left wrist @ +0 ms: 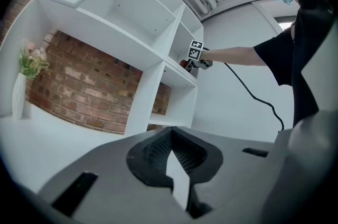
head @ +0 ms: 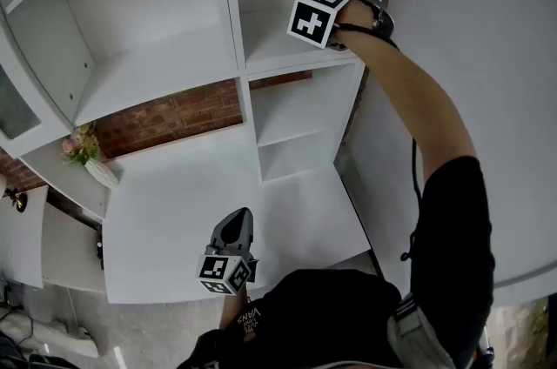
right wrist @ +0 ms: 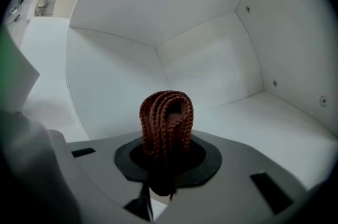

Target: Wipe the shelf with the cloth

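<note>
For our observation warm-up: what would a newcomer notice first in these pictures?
The brown knitted cloth, bunched upright in the right gripper, stands out inside a white shelf compartment on the right side. Next comes the red brick wall behind the lower shelves, with flowers at its left end.

The right gripper [head: 335,10] reaches into an upper compartment of the white shelf unit [head: 228,19]. The left gripper [head: 233,230] hangs above the white worktop [head: 165,219]. Flowers in a vase [head: 87,157] stand at the worktop's left end.
</note>
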